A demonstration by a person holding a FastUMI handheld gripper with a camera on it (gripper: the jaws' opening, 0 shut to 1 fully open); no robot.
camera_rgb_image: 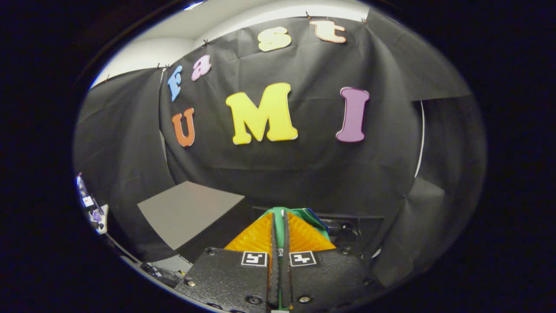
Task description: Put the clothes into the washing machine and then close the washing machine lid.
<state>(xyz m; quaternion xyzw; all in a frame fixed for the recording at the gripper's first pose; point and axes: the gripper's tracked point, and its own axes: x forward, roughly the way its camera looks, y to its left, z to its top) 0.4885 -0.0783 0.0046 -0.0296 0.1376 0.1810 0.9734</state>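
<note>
The hand-held gripper [280, 226] is clamped on a green cloth [304, 214], lifted. Judging by this, loading and lid-closing remain.

Dim booth, sharp focus, fisheye-bent edges

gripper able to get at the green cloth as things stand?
Probably yes, it seems to have it already. The gripper fingers are nearly closed, with green cloth showing between and just past the tips. Whether both fingers truly press on it is hard to confirm; nothing stands in the way.
</note>
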